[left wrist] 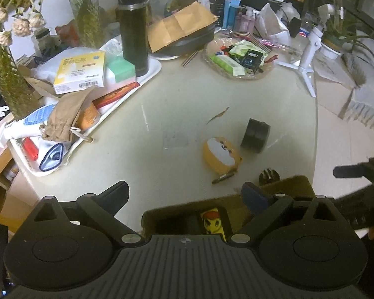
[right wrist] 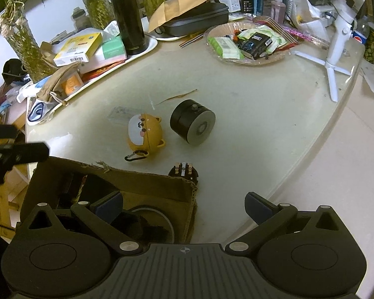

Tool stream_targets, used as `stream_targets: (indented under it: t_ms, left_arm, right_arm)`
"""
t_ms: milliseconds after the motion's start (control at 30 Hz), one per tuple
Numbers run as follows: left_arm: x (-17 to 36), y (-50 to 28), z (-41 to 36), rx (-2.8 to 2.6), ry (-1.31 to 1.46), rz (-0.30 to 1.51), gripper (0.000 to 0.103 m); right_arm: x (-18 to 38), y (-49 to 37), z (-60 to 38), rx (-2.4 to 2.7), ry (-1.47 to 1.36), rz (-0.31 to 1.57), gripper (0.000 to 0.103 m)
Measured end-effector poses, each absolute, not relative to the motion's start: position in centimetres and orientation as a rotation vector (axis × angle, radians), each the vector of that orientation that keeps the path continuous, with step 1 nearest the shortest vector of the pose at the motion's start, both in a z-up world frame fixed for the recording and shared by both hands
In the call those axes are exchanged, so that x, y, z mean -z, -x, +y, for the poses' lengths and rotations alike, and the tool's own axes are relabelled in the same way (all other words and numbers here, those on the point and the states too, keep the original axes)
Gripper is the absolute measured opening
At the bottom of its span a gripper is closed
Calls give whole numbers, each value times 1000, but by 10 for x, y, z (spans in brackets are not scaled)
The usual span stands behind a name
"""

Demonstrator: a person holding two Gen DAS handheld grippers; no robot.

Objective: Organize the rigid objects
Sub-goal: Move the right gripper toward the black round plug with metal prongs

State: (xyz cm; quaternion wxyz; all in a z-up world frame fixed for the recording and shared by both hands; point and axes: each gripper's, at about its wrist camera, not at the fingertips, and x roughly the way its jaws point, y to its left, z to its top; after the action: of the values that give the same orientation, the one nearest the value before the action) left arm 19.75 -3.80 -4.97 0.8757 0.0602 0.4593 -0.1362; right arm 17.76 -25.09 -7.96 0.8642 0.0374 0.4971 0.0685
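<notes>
here the left gripper (left wrist: 185,194) is hanging with its jaws spread wide and nothing between them, above the near edge of the table (left wrist: 187,104) and the cardboard box (left wrist: 291,183) at that edge. the right gripper (right wrist: 184,205) is likewise standing open and empty, its left finger over the box (right wrist: 147,186) and its right finger over bare table (right wrist: 261,124). the box is sitting open at the table's near edge; inside, the left view is showing a yellow item with a cartoon face (left wrist: 213,221), and the right view is showing a round dark thing with a pale rim (right wrist: 152,221), though it is too shadowed to tell what it is. out on the table, the orange case (right wrist: 144,130) with a bear face is lying just beyond the box, a black clip (right wrist: 136,155) trailing from it toward the box. just beside it, apart by a small gap, the black cylinder (right wrist: 192,122) is lying on its side with its grey end facing the camera. a small dark plug (right wrist: 183,172) with metal prongs is resting against the box's far wall. in the left view the case (left wrist: 222,154) and the cylinder (left wrist: 255,132) are sitting ahead of the open fingers. farther back, a white tray (right wrist: 147,49) is holding a tall black flask (right wrist: 128,15) and a yellow carton (right wrist: 78,46), a woven basket (right wrist: 249,61) is holding packets, and a white tripod (right wrist: 336,49) is standing at the right.
</notes>
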Motion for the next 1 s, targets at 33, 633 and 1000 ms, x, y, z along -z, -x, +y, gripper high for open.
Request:
stream_targets:
  t_ms: [33,633,1000]
  left_arm:
    - [51,-199,-38,284,-120,960,99]
    - [64,-217,-20,237,-35,1019,98]
    - [64,-216,-21,232,-25,980,98]
  right_arm:
    - [80,-178,-251,-143,-78,1044,103]
    - [82,-203,-258,-120,-95,1058,103]
    - [105,-255,-259,-104,-71,1137,103]
